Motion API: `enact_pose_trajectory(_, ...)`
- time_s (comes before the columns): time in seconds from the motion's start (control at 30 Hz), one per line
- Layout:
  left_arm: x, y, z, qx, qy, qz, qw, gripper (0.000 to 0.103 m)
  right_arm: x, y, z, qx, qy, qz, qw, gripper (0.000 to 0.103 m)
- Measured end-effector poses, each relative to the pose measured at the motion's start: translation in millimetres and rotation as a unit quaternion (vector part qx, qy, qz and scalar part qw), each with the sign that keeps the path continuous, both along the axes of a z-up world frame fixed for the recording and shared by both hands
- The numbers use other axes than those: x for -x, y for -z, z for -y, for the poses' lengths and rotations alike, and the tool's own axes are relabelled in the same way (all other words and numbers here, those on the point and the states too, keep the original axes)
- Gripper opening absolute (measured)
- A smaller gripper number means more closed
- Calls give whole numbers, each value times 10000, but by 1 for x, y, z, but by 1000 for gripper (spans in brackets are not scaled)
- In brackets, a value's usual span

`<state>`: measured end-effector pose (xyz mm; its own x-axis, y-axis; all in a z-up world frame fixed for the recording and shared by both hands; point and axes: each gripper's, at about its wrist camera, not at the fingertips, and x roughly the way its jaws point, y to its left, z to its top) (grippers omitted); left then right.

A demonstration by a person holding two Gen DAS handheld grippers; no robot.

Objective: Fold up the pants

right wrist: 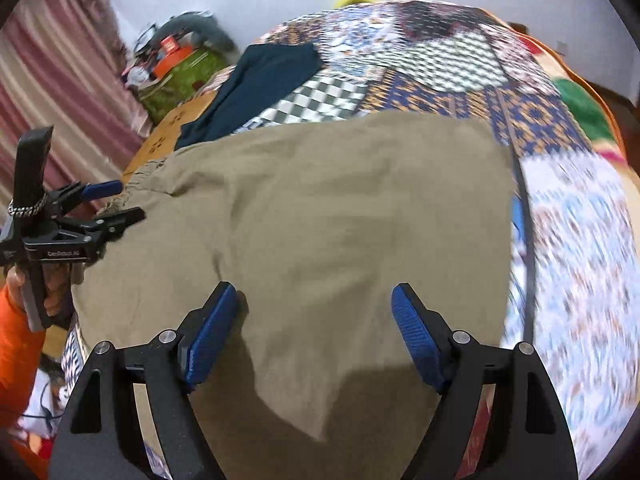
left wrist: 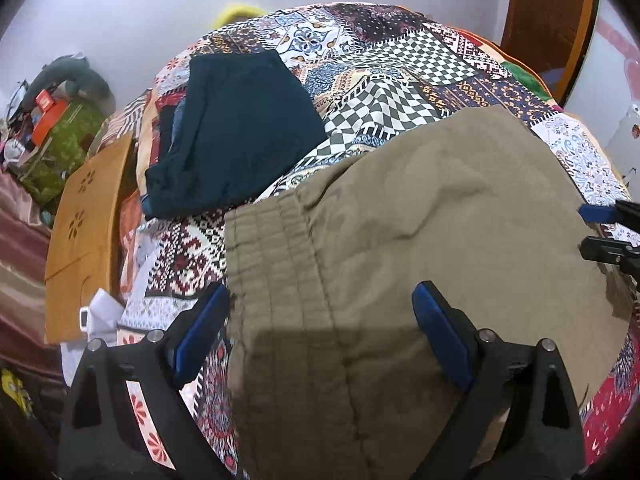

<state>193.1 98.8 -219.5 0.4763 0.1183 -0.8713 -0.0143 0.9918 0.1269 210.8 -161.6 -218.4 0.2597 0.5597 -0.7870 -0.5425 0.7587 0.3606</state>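
Khaki pants (left wrist: 420,248) lie folded on the patchwork bedspread (left wrist: 380,64), elastic waistband (left wrist: 272,248) at the left. My left gripper (left wrist: 320,320) is open above the waistband end, holding nothing. My right gripper (right wrist: 314,320) is open above the other end of the pants (right wrist: 320,216), holding nothing. The right gripper shows at the right edge of the left wrist view (left wrist: 600,232). The left gripper shows at the left of the right wrist view (right wrist: 116,200), open beside the waistband.
A folded dark teal garment (left wrist: 236,132) lies on the bed beyond the pants. A tan perforated board (left wrist: 88,232) leans at the bed's left side. Clutter with a green bag (left wrist: 60,148) sits by the wall. A striped curtain (right wrist: 60,80) hangs at left.
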Motion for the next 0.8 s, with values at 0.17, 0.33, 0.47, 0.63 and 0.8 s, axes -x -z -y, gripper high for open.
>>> enact_pose_trajectory(0.17, 22, -4, -5, 61, -178, 221, 9996, 94, 22, 7, 26, 57, 297, -6, 9995, 79)
enact_pose_trajectory(0.33, 39, -9, -9, 170, -316, 401, 9985, 94, 35, 8, 41, 209, 459, 29, 9987, 79)
enact_pose_trajectory(0.47, 46, -15, -9, 134, -377, 483, 9980, 94, 41, 5, 44, 364, 542, 82, 9978, 79)
enact_pose_trajectory(0.63, 54, -29, -9, 64, -494, 657, 9966, 94, 47, -10, 43, 269, 695, 261, 9969, 79)
enact_pose_trajectory(0.8, 71, -48, -22, 555, -785, 900, 9913, 94, 52, -46, 30, 71, 657, 787, 9947, 79)
